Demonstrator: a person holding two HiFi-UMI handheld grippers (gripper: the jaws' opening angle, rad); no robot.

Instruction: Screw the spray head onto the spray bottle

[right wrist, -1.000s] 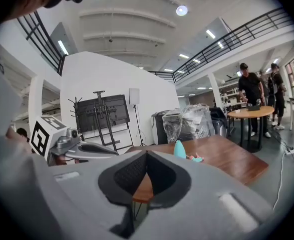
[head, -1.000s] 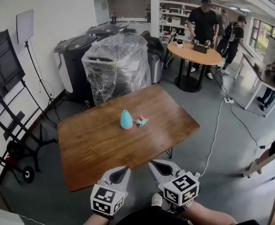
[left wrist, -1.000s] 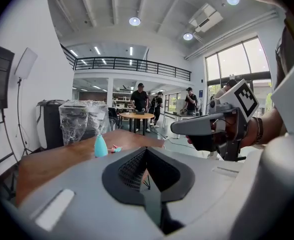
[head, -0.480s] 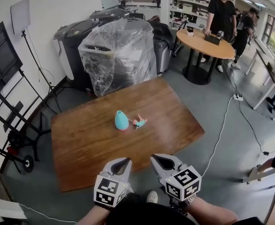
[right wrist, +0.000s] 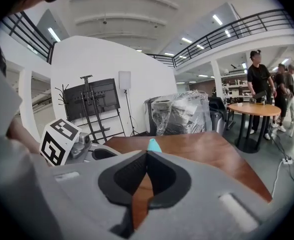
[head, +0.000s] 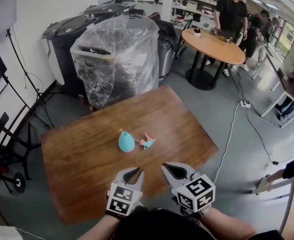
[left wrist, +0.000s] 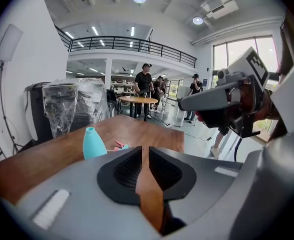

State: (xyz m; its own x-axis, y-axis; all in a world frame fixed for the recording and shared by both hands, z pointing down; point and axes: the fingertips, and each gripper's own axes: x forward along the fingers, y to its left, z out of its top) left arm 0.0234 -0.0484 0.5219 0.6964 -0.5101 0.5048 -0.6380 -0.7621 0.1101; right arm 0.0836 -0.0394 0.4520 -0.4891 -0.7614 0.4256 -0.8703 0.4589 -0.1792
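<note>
**Spray bottle and spray head: unassembled, neither one held**

Item 1. Teal egg-shaped plastic spray bottle (head: 126, 142): upright near the middle of the brown wooden worktop (head: 81, 159), neck bare.

Item 2. Pink-and-teal spray head (head: 148, 142): on its side just beside the bottle, to its right in the head view, apart from it.

Item 3. Left tool (head: 131, 175): over the near edge of the worktop, well short of both parts. Its jaws have just been opening and stand a narrow slit apart, with nothing between them.

Item 4. Right tool (head: 172, 170): alongside the left one, jaws closed tip to tip, holding nothing.

Progress, as judged: nothing done. Left to do are reaching in, gripping the bottle and the head, seating the head on the neck and turning it tight.

View notes. The head view alone shows both tools and both parts laid out together. The left gripper view shows the slit between its jaws and the bottle and head beyond. The right gripper view shows its tips meeting, with only the bottle's top above them and the head hidden.
</note>
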